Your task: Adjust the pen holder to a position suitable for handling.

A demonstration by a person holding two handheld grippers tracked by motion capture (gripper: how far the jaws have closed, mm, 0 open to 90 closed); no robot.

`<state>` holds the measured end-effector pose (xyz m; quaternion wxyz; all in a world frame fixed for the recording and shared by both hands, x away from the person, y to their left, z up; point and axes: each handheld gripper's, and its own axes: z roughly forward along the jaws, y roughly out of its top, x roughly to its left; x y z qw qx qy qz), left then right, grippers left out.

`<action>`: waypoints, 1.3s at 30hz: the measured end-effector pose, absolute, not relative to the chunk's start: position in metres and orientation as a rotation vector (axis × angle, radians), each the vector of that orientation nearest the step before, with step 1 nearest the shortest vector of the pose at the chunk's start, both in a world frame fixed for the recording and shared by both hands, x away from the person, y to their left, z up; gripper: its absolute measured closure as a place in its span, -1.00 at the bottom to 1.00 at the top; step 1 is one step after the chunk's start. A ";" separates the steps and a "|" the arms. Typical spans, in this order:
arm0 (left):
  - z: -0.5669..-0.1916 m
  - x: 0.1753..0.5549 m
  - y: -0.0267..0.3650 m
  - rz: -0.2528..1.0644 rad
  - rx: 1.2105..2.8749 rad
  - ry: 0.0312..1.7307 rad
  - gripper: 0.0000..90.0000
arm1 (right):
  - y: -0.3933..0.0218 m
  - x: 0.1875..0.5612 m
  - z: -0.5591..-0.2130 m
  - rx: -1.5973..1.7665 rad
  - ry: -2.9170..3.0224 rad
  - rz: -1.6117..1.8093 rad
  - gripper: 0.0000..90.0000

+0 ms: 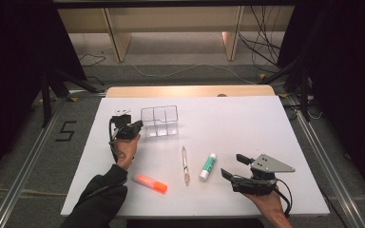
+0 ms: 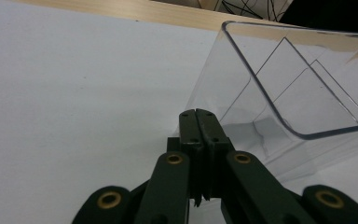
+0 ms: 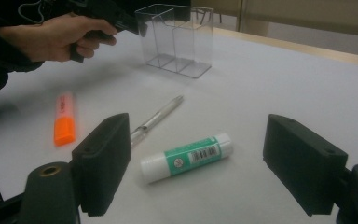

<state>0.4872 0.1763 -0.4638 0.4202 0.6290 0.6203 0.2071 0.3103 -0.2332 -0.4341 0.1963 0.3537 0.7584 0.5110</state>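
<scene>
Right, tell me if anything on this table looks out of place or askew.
Nothing is spilled or broken. The clear plastic divided organiser stands upright and empty, while the orange highlighter, clear pen and green-and-white glue stick lie loose on the white table. The left tool sits shut at the organiser's corner.

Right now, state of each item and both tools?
Left tool: shut, empty, tip at the clear organizer's outer wall.
Right tool: open, empty.
Clear organizer: upright, empty.
Glue stick: lying flat, capped.
Pen: lying flat.
Orange highlighter: lying flat, capped.
</scene>
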 end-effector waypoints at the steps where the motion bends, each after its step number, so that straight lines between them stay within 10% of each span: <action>1: -0.464 0.488 0.173 0.516 1.576 1.551 0.99 | -0.233 0.310 -0.434 0.989 2.123 1.433 -0.46; 39: -0.458 0.522 0.099 0.438 1.568 1.531 0.99 | -0.236 0.312 -0.435 0.990 2.131 1.445 -0.46</action>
